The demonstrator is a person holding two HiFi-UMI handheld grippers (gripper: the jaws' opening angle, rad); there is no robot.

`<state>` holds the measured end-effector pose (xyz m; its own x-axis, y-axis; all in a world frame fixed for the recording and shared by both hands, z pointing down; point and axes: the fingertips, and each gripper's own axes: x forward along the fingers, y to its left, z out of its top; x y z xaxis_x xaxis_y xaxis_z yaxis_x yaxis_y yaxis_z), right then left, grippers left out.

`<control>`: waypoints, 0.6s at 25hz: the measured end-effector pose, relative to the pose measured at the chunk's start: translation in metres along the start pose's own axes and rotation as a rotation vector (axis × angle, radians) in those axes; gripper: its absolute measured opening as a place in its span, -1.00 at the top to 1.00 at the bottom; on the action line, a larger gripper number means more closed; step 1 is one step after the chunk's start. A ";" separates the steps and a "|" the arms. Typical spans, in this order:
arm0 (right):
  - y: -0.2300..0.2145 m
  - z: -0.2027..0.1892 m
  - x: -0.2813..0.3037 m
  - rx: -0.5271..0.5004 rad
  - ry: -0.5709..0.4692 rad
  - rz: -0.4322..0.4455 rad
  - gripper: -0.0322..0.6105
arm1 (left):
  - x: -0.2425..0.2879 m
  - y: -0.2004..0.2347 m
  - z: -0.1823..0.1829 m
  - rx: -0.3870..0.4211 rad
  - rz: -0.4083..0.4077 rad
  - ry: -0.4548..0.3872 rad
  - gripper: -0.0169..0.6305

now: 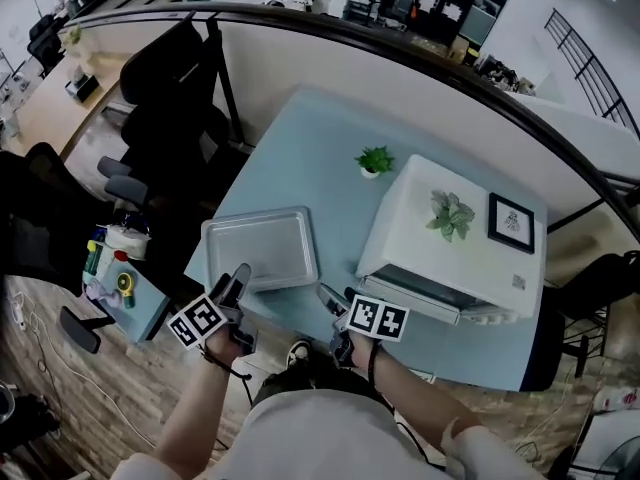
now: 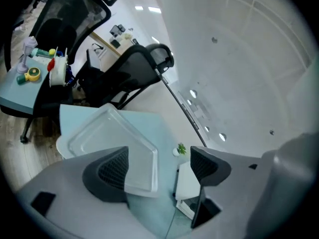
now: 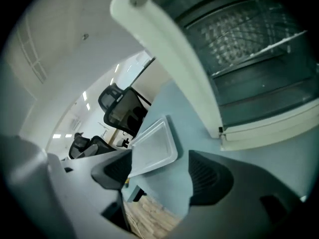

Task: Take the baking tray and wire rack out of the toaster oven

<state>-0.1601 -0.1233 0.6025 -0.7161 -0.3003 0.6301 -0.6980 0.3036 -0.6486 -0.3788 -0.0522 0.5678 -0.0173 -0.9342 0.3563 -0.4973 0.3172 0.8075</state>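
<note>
The silver baking tray lies flat on the light blue table, left of the white toaster oven. The oven's door hangs open toward me. In the right gripper view the wire rack sits inside the oven on its rails. My left gripper hovers at the tray's near edge, open and empty, with the tray below its jaws. My right gripper hangs open and empty between tray and oven, the tray showing beyond its jaws.
A small potted plant stands on the table behind the tray. A leafy ornament and a framed picture rest on the oven's top. Black office chairs and a low side table with bottles stand at the left.
</note>
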 end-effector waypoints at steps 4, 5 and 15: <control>-0.012 0.010 -0.046 0.058 -0.078 0.021 -0.23 | 0.008 -0.052 -0.035 -0.015 -0.092 0.073 -0.20; -0.015 0.014 -0.057 0.073 -0.100 0.025 -0.23 | 0.010 -0.064 -0.040 -0.018 -0.112 0.084 -0.20; -0.049 0.053 -0.167 0.262 -0.434 0.112 -0.11 | 0.031 -0.156 -0.090 0.033 -0.255 0.201 -0.20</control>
<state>-0.0066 -0.1361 0.5063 -0.6802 -0.6435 0.3511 -0.5525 0.1353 -0.8225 -0.2237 -0.1163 0.4955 0.2811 -0.9311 0.2325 -0.4912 0.0685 0.8683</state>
